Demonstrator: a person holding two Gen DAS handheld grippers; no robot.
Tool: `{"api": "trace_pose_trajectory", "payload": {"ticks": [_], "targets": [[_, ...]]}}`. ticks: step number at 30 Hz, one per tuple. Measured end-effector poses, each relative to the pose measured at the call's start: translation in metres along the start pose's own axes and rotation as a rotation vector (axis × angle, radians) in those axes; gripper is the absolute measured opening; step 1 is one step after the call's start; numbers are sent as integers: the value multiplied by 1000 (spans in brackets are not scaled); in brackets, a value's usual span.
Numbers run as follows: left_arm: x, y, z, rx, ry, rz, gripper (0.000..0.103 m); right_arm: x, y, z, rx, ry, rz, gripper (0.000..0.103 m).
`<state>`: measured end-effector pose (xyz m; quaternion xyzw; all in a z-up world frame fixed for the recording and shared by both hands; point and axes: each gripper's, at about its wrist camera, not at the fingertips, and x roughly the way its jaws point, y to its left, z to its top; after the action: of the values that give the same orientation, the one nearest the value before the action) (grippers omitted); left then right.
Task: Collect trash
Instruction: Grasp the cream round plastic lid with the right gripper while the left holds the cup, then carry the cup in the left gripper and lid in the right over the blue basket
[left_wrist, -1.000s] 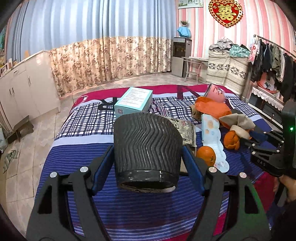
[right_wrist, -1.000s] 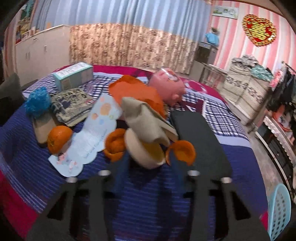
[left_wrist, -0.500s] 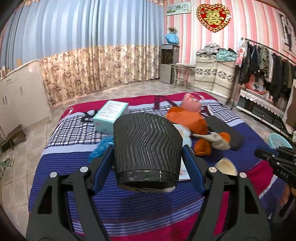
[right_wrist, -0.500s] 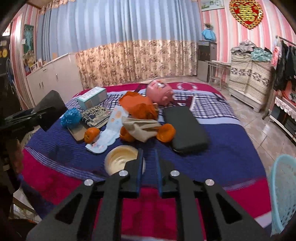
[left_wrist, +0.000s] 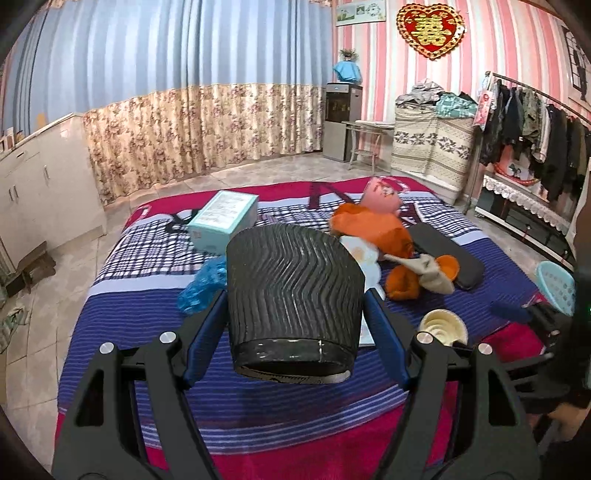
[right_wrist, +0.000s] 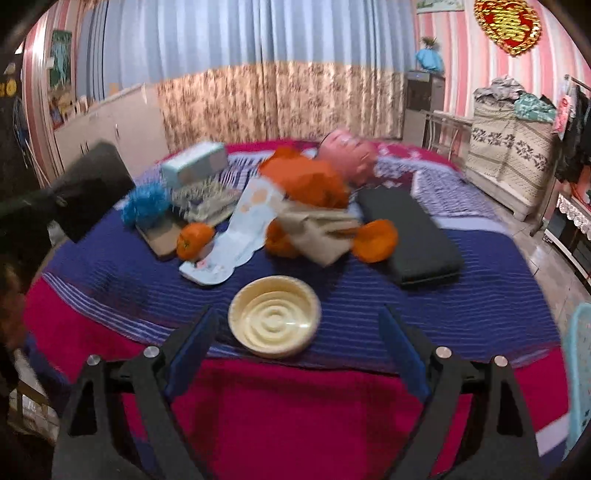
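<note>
Left hand-held gripper (left_wrist: 295, 325): clamped on black ribbed bin (left_wrist: 293, 306), held above the bed (left_wrist: 147, 321).
Right hand-held gripper (right_wrist: 295, 343): jaws wide, just been opening; nothing gripped.
Cream bowl (right_wrist: 274, 321): on the bedspread near the bed's front edge, between the spread fingers, untouched.
Orange peels (right_wrist: 375, 240): mid-bed, beside beige cloth (right_wrist: 321, 232).

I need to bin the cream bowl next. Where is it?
In the right wrist view, the cream bowl sits near the bed's front edge, just ahead of the open right gripper, before the pale paper.
</note>
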<state>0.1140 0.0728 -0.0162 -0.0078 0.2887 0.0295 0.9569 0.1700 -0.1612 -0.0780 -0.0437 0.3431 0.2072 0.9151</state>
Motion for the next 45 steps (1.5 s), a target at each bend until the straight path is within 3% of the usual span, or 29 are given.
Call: {"api": "trace_pose_trajectory", "payload": {"ticks": [3, 4, 5, 7, 14, 22, 28, 35, 45], "targets": [[0, 6, -2, -7, 7, 11, 72, 23, 11, -3, -7, 44, -4, 83], [1, 7, -2, -9, 10, 11, 72, 25, 11, -4, -3, 47, -4, 67], [2, 10, -2, -11, 11, 11, 72, 26, 8, -4, 11, 50, 16, 61], [3, 10, -2, -19, 11, 8, 72, 23, 3, -3, 33, 47, 34, 61], [5, -21, 2, 10, -11, -30, 72, -39, -33, 2, 55, -84, -79, 61], [7, -104, 22, 53, -91, -143, 72, -139, -124, -5, 104, -217, -347, 61], [13, -176, 30, 111, -126, -238, 72, -181, -201, -28, 218, -268, -509, 61], [25, -243, 30, 175, -109, -333, 72, -202, -265, -68, 387, -283, -583, 61], [53, -333, 20, 246, -50, -432, 72, -201, -300, -103, 513, -237, -651, 61]]}}
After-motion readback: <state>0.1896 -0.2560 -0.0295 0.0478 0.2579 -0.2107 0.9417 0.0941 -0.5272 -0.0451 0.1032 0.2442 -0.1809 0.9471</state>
